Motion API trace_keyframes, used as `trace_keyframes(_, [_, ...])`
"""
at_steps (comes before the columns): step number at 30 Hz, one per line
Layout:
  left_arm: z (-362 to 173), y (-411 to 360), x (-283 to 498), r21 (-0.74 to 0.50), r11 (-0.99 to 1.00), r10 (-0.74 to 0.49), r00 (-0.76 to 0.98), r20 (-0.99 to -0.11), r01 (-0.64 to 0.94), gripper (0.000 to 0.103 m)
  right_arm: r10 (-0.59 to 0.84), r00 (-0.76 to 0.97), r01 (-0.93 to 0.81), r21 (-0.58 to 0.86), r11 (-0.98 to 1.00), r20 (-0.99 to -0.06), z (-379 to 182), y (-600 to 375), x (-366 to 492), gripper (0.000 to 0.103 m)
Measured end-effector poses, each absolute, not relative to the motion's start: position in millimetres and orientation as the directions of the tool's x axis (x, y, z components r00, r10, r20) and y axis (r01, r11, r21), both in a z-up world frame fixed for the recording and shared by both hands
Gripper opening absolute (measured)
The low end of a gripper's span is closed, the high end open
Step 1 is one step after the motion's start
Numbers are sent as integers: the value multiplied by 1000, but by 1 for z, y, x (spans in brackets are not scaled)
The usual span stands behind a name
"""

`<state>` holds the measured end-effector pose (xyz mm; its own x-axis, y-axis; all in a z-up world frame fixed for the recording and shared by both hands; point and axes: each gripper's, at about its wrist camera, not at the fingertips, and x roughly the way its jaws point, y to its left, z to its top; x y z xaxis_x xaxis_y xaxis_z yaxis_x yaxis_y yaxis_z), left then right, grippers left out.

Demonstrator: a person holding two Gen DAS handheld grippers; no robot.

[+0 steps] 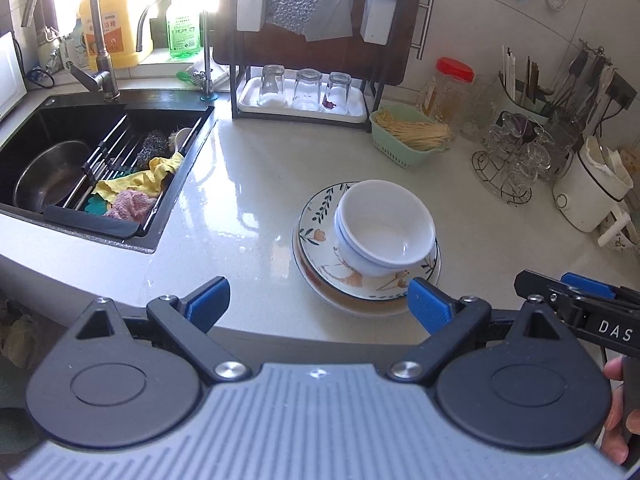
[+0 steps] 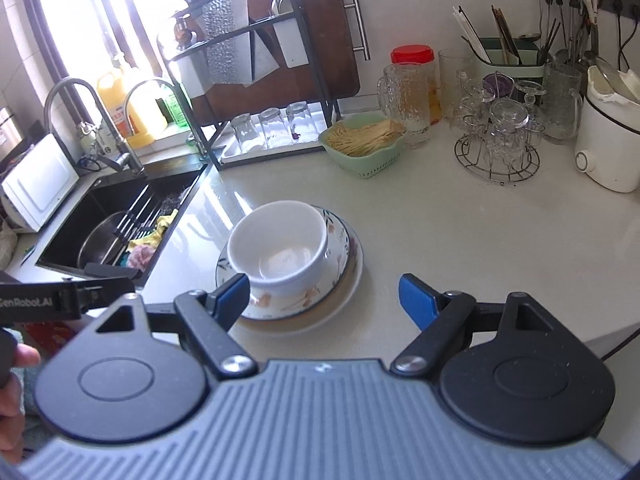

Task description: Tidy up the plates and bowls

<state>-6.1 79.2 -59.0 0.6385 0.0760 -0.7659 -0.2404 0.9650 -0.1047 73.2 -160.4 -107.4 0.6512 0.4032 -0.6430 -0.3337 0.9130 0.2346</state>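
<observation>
Two white bowls (image 1: 384, 224) (image 2: 280, 240) sit nested on a floral plate (image 1: 320, 216) (image 2: 340, 240). That plate lies on a plain cream plate (image 1: 352, 306) (image 2: 320, 312) on the pale counter. My left gripper (image 1: 320, 304) hangs open just in front of the stack, with nothing between its blue pads; its right pad overlaps the plates' near rim in the view. My right gripper (image 2: 326, 294) is also open and empty, its left pad in front of the bowls' near side. Each gripper shows at the edge of the other's view: the right gripper (image 1: 580, 304) and the left gripper (image 2: 60, 300).
A black sink (image 1: 168, 108) with a steel pot, rack and cloths lies to the left. At the back stand a dish rack with upturned glasses (image 1: 306, 92), a green basket (image 1: 408, 136), a wire stand of glass cups (image 1: 516, 160) and a white pot (image 1: 588, 196).
</observation>
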Motion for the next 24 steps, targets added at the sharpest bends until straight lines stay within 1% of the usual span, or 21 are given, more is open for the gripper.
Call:
trace_keyframes(8, [-54, 78, -31, -99, 963, 97, 665, -740, -251, 97, 409, 665, -331, 244, 912, -625, -108, -165, 55, 83])
trace_keyframes(12, [-54, 82, -34, -126, 957, 83, 665, -743, -260, 97, 392, 668, -322, 229, 918, -633, -111, -164, 55, 83])
trace_keyframes(16, [-53, 80, -37, -110, 964, 85, 669, -739, -244, 97, 389, 676, -318, 229, 920, -626, -109, -165, 53, 83])
trace_keyframes(24, [-58, 73, -38, -124, 967, 59, 669, -741, -222, 97, 377, 678, -315, 215, 925, -631, -107, -169, 41, 83])
